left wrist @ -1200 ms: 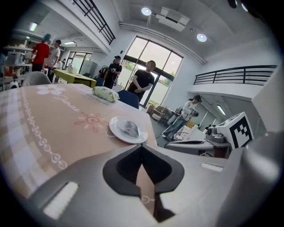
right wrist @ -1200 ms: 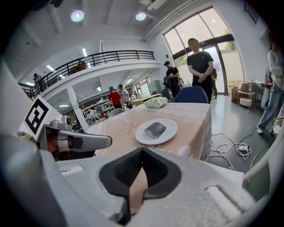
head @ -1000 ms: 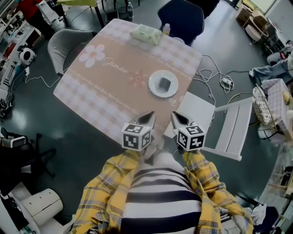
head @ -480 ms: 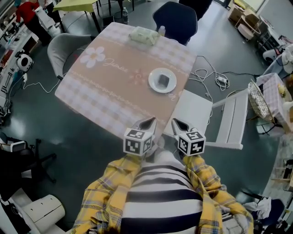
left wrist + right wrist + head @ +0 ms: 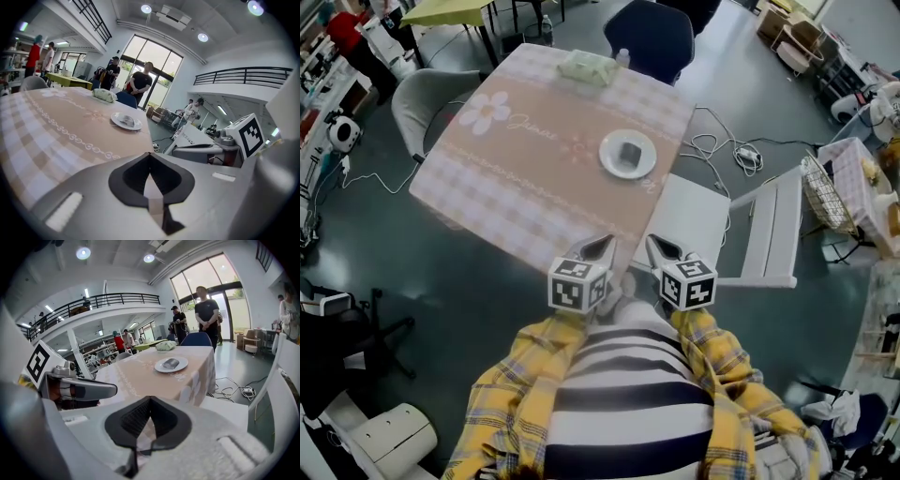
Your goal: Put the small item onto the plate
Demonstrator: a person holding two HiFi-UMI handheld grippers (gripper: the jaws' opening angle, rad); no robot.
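A white plate [image 5: 628, 155] sits near the right edge of the checked tablecloth [image 5: 525, 178], and a small dark grey item [image 5: 630, 151] lies on it. Both grippers hover close to the person's body, short of the table's near corner and well away from the plate. My left gripper [image 5: 607, 241] is shut with nothing in it, and my right gripper [image 5: 652, 241] beside it is also shut and empty. The left gripper view shows the plate [image 5: 126, 121] far ahead beyond the closed jaws of the left gripper [image 5: 150, 157]. From the right gripper [image 5: 149, 401], the plate [image 5: 171, 364] and the item [image 5: 172, 363] appear ahead.
A white chair [image 5: 741, 234] stands at the table's right corner, a navy chair [image 5: 652, 33] at the far side, a grey chair [image 5: 417, 98] to the left. A pale green packet [image 5: 584, 67] lies on the far table edge. Cables [image 5: 727, 150] trail on the floor. People [image 5: 207, 310] stand beyond.
The head view has drifted slightly, so the table and plate sit a little higher and further left. Both grippers stay shut near the body. The item stays on the plate.
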